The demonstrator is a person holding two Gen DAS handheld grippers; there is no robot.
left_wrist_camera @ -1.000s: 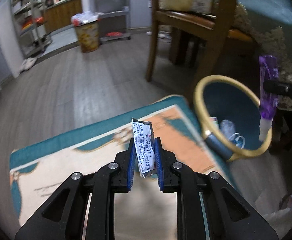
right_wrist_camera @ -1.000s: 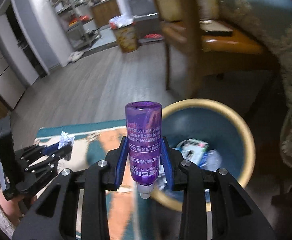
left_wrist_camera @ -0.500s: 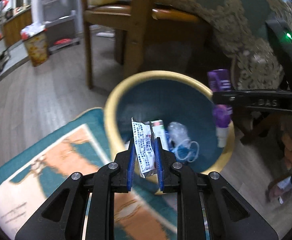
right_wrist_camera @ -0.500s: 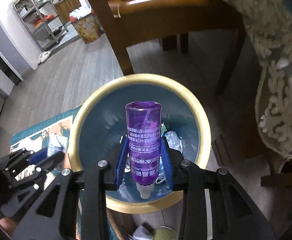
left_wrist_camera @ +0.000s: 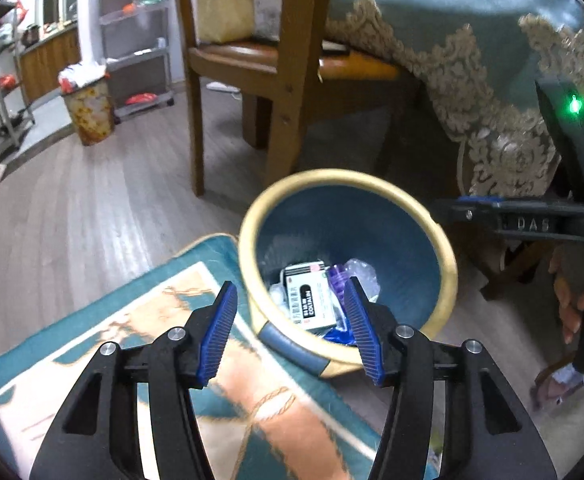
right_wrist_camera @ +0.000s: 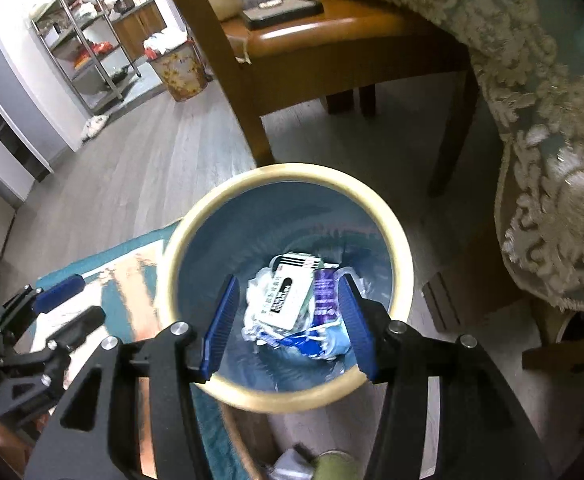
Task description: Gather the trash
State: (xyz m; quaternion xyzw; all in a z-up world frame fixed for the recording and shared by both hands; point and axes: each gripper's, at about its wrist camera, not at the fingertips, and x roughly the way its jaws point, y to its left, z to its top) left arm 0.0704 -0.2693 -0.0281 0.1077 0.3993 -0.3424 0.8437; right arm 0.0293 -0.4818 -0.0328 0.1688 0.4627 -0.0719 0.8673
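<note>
A blue waste bin with a cream rim (left_wrist_camera: 448, 268) (right_wrist_camera: 402, 264) stands on the floor. Inside lie a white box with black print (left_wrist_camera: 308, 300) (right_wrist_camera: 281, 300), the purple bottle (right_wrist_camera: 324, 292) (left_wrist_camera: 338, 280), clear plastic and blue wrappers. My left gripper (left_wrist_camera: 289, 330) is open and empty, just in front of the bin's near rim. My right gripper (right_wrist_camera: 285, 328) is open and empty above the bin's mouth. The right gripper shows at the right of the left wrist view (left_wrist_camera: 532, 222); the left gripper shows at the lower left of the right wrist view (right_wrist_camera: 57, 312).
A teal and orange rug (left_wrist_camera: 91, 344) (right_wrist_camera: 111, 264) lies left of the bin. A wooden chair (left_wrist_camera: 287, 64) (right_wrist_camera: 332, 40) stands behind it. A teal tablecloth with lace trim (left_wrist_camera: 472, 60) (right_wrist_camera: 552, 140) hangs at the right. A patterned bin (left_wrist_camera: 87, 114) and metal shelves (right_wrist_camera: 87, 52) stand far off.
Both grippers have opened. The silver wrapper has left my left gripper and the purple bottle has left my right gripper; the bottle now lies in the bin.
</note>
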